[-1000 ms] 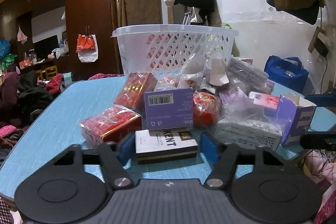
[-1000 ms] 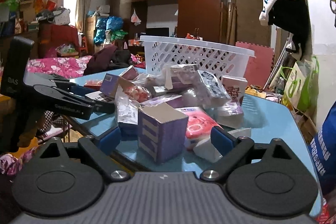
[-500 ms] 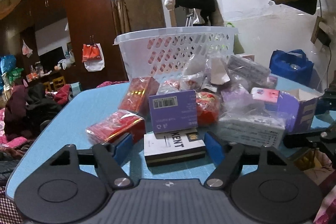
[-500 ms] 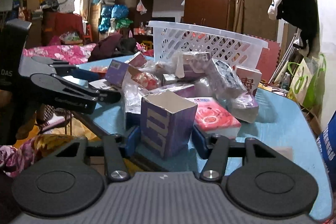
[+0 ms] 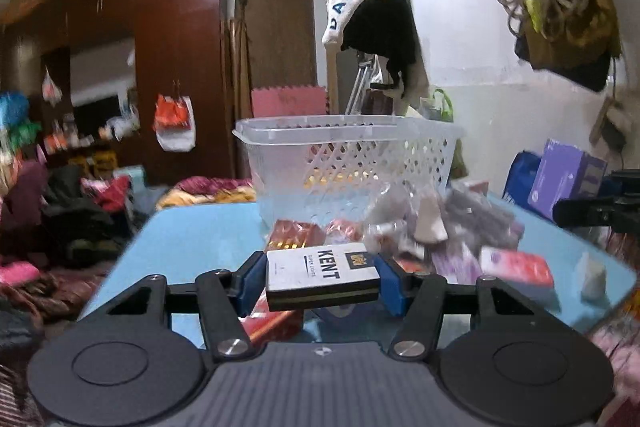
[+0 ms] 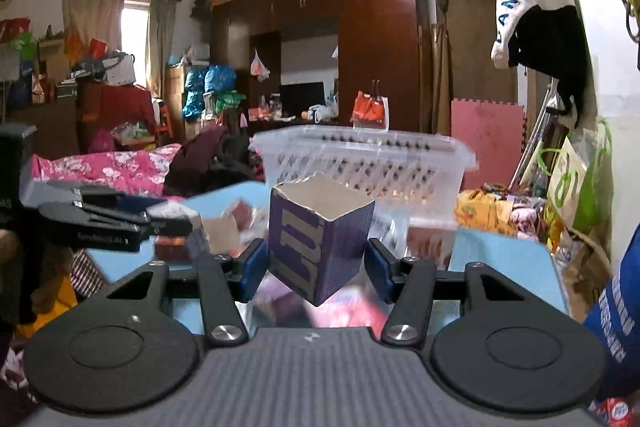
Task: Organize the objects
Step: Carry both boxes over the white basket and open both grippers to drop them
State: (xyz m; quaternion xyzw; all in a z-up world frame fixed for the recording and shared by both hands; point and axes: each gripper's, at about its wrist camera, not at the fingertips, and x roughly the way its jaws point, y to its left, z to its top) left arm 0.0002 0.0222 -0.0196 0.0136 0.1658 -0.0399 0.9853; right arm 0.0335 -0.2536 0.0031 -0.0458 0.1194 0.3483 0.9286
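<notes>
A white and black Kent carton [image 5: 320, 269] hangs lifted above the blue table [image 5: 192, 235]. My left gripper [image 5: 322, 283] is closing on it, both blue pads pressing its ends. My right gripper [image 6: 316, 267] is shut on an open-topped purple box [image 6: 320, 239], also raised off the table. The white lattice basket [image 5: 348, 131] stands behind the pile of packets [image 5: 440, 227]. In the left wrist view the right gripper [image 5: 592, 211] shows at the right edge with the purple box [image 5: 560, 175]. In the right wrist view the left gripper [image 6: 168, 225] shows at the left.
Red boxes [image 5: 296, 235] and a pink packet [image 5: 516, 267] lie under and beside the carton. A small white lump [image 5: 592, 275] sits near the table's right edge. A bed with a pink cover [image 6: 112, 167] is off to the left. A jacket [image 5: 372, 19] hangs behind the basket.
Both grippers closed on their boxes and rose, lifting the Kent carton and the purple box off the table. The basket now shows from higher up, into its rim.
</notes>
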